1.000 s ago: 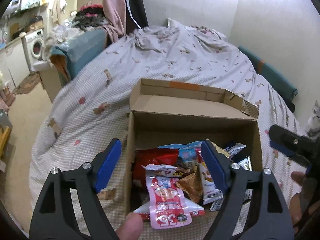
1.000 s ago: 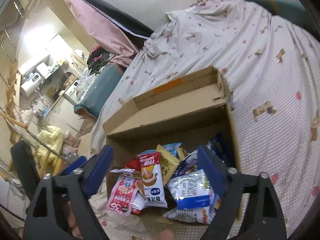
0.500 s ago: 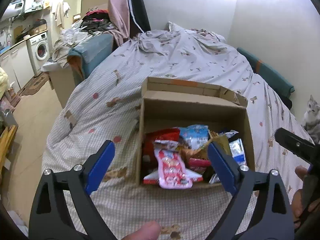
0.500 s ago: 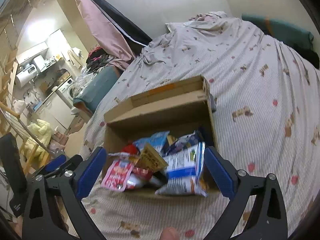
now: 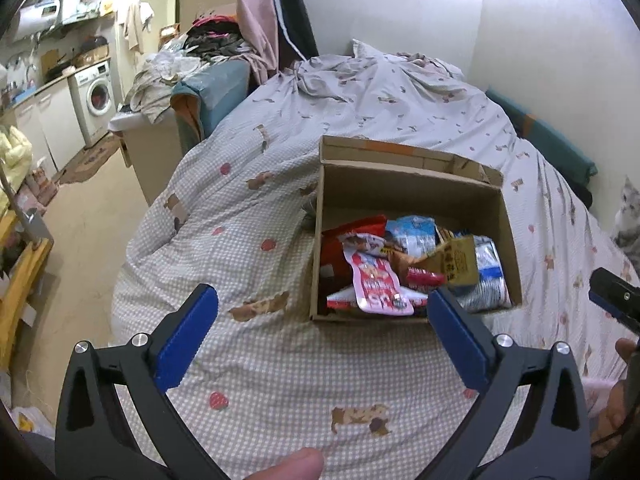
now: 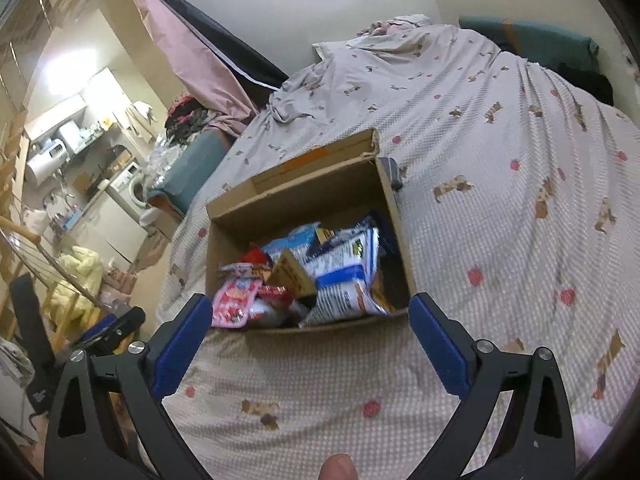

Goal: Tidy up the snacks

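An open cardboard box point(image 5: 408, 178) point(image 6: 296, 196) sits on the bed, full of snack packets. A pink packet point(image 5: 376, 280) point(image 6: 232, 300) lies at its near left, a tan packet point(image 5: 456, 260) in the middle, a blue-and-white bag point(image 6: 340, 280) at the right. My left gripper point(image 5: 320, 294) hovers just short of the box's near wall; its jaws are opening and hold nothing. My right gripper point(image 6: 309, 299) is open and empty, also in front of the near wall. Each gripper shows at the edge of the other's view.
The bed point(image 5: 280, 360) has a checked cover that falls away to the floor on the left. A cat point(image 5: 628, 216) sits at the right edge. A small dark object point(image 6: 392, 172) lies beside the box's far right corner. A washing machine point(image 5: 98, 92) and a cluttered chair point(image 5: 216, 92) stand beyond.
Both grippers have drawn back from over the box, which now looks smaller and farther. Their jaws have spread wider. The snacks stay in the box.
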The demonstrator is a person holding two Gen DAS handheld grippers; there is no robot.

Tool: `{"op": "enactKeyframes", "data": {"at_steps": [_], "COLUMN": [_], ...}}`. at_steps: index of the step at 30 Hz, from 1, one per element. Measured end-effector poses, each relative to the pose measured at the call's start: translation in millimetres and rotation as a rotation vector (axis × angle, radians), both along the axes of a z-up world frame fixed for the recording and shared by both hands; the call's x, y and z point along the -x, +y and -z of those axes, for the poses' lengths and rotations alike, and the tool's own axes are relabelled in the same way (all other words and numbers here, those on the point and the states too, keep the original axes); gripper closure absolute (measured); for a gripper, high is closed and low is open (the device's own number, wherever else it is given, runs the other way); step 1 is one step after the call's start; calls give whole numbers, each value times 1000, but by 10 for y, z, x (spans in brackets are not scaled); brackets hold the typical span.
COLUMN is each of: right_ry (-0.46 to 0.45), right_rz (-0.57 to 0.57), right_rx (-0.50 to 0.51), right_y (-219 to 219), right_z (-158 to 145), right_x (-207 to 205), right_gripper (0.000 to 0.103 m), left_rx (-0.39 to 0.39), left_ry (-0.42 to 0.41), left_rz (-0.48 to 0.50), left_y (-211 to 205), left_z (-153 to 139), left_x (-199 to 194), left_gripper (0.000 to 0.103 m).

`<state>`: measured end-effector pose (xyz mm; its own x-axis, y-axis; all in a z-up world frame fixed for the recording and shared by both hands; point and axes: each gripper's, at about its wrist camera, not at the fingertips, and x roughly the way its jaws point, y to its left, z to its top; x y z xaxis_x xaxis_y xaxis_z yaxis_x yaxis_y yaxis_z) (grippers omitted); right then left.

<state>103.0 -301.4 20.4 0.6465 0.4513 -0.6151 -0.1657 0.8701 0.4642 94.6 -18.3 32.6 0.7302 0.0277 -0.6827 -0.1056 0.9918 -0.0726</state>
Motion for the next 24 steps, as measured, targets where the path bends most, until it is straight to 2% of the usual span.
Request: {"op": "enactKeyframes", "data": {"at_steps": [4, 8, 14, 24], "right_ry": [-21, -116, -147, -132], "right_rz": [24, 40, 33, 53], "right_rx": [87, 223, 276, 326], "right_y": [95, 310, 490, 560], "right_z": [30, -19, 52, 168], "right_x": [198, 451, 542, 478], "right_gripper": [1, 1, 0, 0], "left_rx": [-12, -30, -27, -11], "left_ry": [12, -5, -22, 14], "left_rz": [31, 61, 39, 26], "left_y": [-93, -197, -192, -197], "left_z": [33, 37, 62, 158], "left_x": [181, 365, 414, 336], "left_gripper": [0, 0, 0, 0]}}
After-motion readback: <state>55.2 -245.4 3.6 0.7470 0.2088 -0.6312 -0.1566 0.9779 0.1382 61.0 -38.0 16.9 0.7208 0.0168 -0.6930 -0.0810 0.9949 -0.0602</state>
